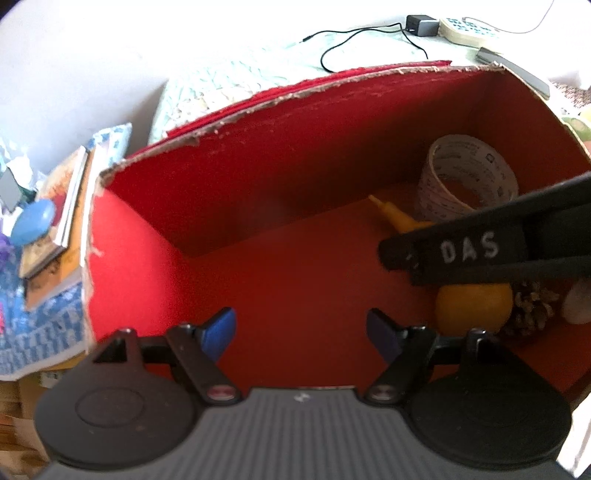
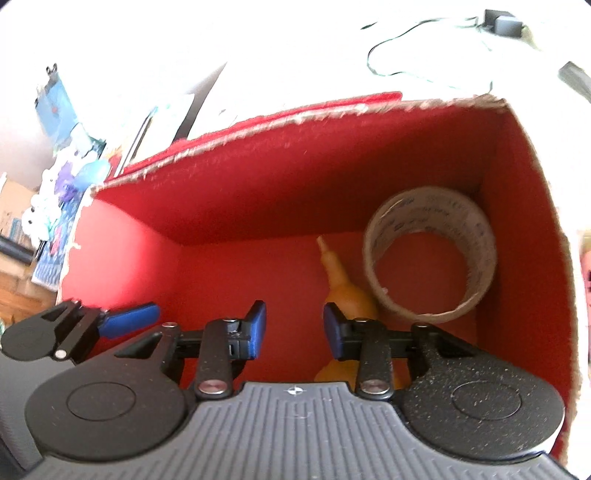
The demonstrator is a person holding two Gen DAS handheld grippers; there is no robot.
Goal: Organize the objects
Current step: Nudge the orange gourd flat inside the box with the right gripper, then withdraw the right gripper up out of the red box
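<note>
The left tongs (image 1: 301,334) hang released over the near, bare part of the red box's floor (image 1: 280,288), blue pads apart and nothing between them; the right tongs (image 2: 294,334) are likewise parted and empty, low inside the same box, with the yellow squeeze bulb (image 2: 341,286) just beyond and partly under the right-hand pad. From the left wrist view the bulb's round body (image 1: 474,308) lies at the box's right side, beside a pine cone (image 1: 533,308) and a pale rounded thing at the frame edge that is too blurred to name; the right tool's black arm crosses above them. Further back, the tape roll (image 2: 430,254) stands on edge in the far right corner, the bulb's nozzle pointing toward the back wall just beside it. Beyond the torn cardboard rim lie a stack of books (image 1: 55,236) with a blue oval object on top, and further off a charger with its cable (image 1: 423,25) on a pale quilted cover.

The placing looks done, so the sensible step is probably withdrawal: lift the right tongs straight up with pads kept apart, clearing the bulb before any sideways motion; avoid brushing the tape roll, which could roll; mind the ragged rim, and keep the two tools from crossing on the way out.
</note>
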